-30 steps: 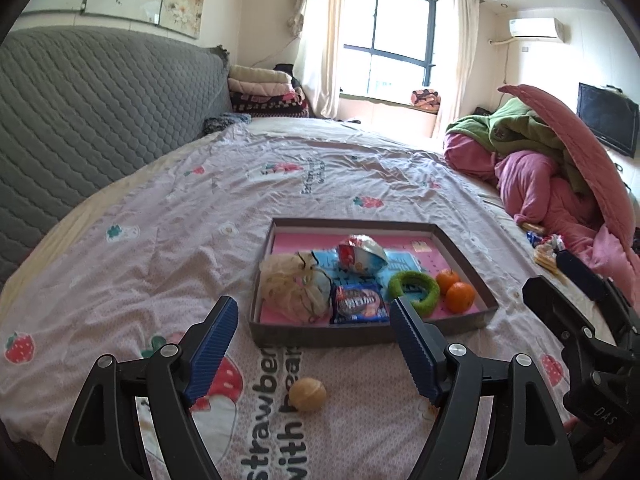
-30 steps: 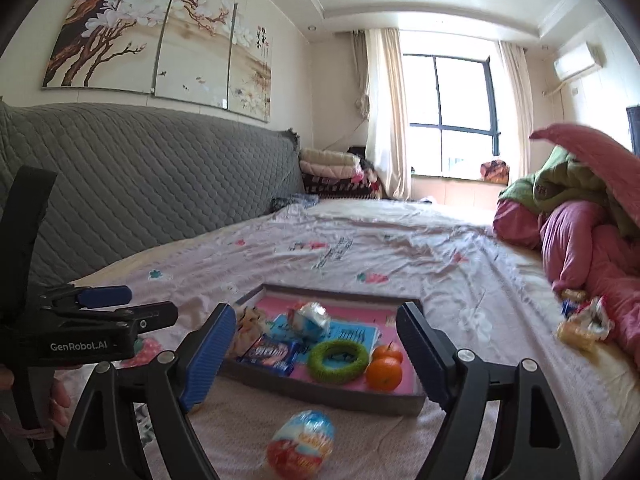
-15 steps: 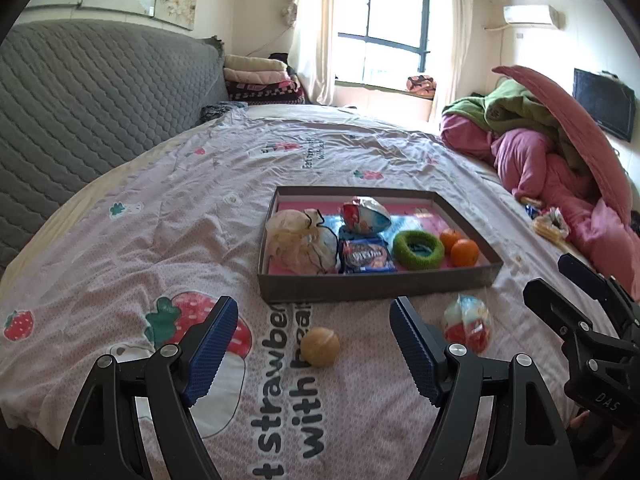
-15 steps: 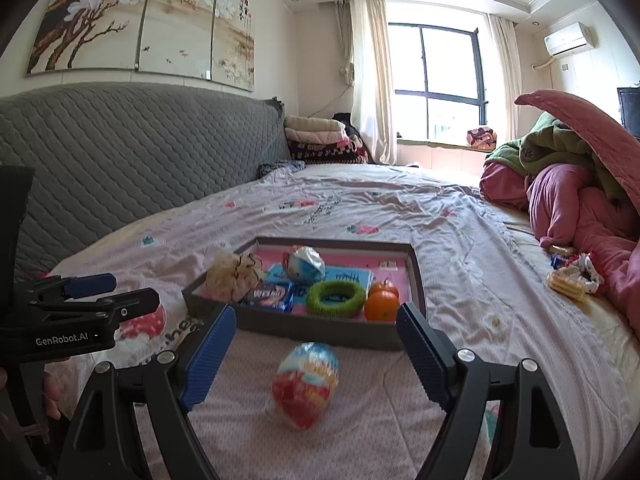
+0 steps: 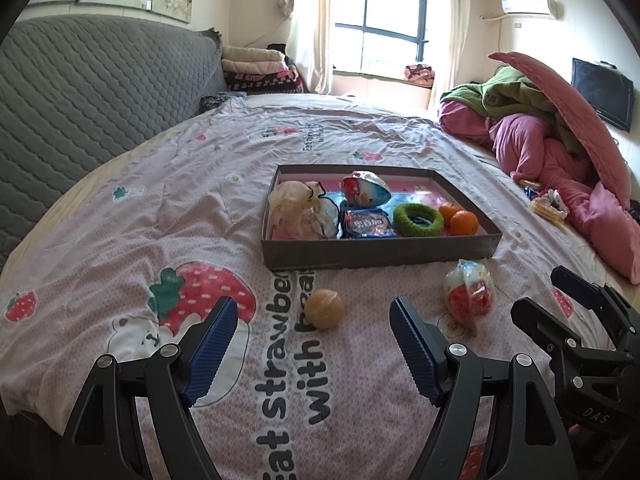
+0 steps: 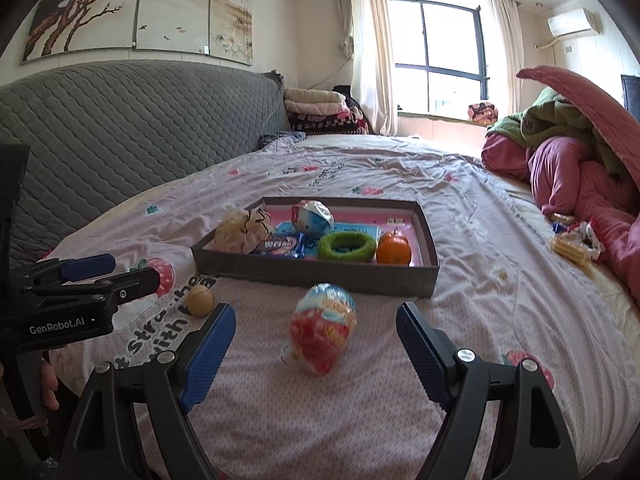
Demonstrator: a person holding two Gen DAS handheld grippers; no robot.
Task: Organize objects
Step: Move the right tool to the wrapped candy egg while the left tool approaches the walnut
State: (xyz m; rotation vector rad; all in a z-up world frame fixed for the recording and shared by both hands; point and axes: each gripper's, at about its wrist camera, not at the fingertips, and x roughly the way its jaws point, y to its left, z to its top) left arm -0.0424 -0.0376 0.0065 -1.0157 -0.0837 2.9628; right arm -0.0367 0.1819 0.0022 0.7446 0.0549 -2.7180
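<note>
I note a shallow grey tray (image 5: pixel 376 256) on the bedspread holding a cream pouch (image 5: pixel 298 212), foil egg (image 5: pixel 366 194), blue snack packet (image 5: pixel 368 224), green ring (image 5: pixel 418 220), two oranges (image 5: pixel 464 223), outside its near wall a tan ball (image 5: pixel 324 308), a wrapped egg (image 6: pixel 323 328) lying apart.

Foil-wrapped egg (image 6: pixel 323 328) motion-blurred, snack packet (image 5: pixel 367 224) print unreadable

Bright daylight from the window (image 5: pixel 394 28), glare on panes, fisheye bending edges, dark corners, slight blur
</note>
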